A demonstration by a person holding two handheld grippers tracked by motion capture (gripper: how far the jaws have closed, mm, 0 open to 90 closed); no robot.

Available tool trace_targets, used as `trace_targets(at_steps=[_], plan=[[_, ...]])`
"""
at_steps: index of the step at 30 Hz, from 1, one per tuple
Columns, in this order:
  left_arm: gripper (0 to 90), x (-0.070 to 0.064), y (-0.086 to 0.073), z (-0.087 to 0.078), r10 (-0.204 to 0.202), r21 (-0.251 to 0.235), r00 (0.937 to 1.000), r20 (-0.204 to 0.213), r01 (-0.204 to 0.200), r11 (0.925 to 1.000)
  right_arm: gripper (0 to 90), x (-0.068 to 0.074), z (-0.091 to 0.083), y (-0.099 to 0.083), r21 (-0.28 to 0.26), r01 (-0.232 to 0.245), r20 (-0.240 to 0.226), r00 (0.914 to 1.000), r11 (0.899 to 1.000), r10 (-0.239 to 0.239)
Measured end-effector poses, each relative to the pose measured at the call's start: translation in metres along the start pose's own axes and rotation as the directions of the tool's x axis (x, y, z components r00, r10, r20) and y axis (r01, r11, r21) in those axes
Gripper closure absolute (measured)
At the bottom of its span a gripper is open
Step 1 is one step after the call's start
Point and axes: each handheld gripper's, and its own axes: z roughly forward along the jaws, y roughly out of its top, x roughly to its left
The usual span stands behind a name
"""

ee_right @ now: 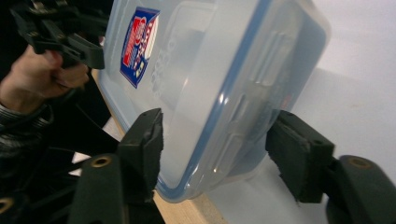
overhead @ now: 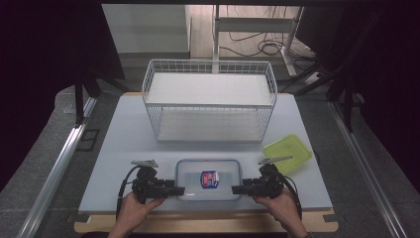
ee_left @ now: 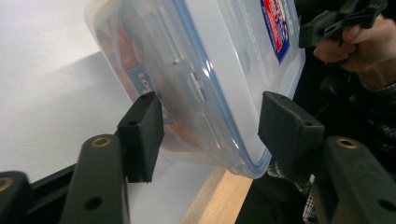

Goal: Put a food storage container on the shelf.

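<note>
A clear plastic container (overhead: 209, 179) with a blue-rimmed lid and a red and blue label lies near the table's front edge. My left gripper (overhead: 177, 190) holds its left end. In the left gripper view the two black pads (ee_left: 141, 135) press the container (ee_left: 205, 70) from below the rim and from on top of the lid. My right gripper (overhead: 238, 189) holds the right end the same way. There its pads (ee_right: 299, 156) sit against the base and lid of the container (ee_right: 205, 79). Each gripper view shows the other hand and gripper beyond the box.
A white wire basket (overhead: 209, 101) with an upper shelf stands at the middle back of the table. A green lid (overhead: 288, 152) lies to the right of the container. The wooden table edge (overhead: 208, 220) runs just in front of the hands.
</note>
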Motion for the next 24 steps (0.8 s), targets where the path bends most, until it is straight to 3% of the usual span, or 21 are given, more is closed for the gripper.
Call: trace_targets(at_steps=[5,9,15,20,24], plan=[[51.6,-0.001,0.0,-0.003,0.012,-0.032,0.9999,-0.01,-0.012,0.9994,48.1,0.0,-0.005,0.0,-0.049,-0.019,0.009,0.9998,0.999,0.019],[54.2,0.001,0.0,-0.004,-0.013,-0.052,0.9999,-0.001,0.013,0.9986,48.9,0.003,-0.005,-0.001,-0.068,-0.006,0.028,0.9996,0.998,0.008],[54.0,0.0,0.001,-0.004,0.004,-0.077,0.9995,-0.033,-0.007,0.997,49.3,0.008,-0.004,-0.003,-0.113,0.028,0.059,0.998,0.993,-0.021],[54.0,-0.005,0.005,-0.01,0.025,-0.108,0.9994,-0.025,-0.028,0.9938,50.4,0.014,-0.01,0.0,-0.179,0.079,0.064,0.9956,0.981,-0.068],[54.0,-0.008,0.012,-0.013,0.045,-0.123,0.9986,-0.028,-0.048,0.9912,51.3,0.017,-0.017,0.004,-0.218,0.092,0.051,0.9952,0.972,-0.083]])
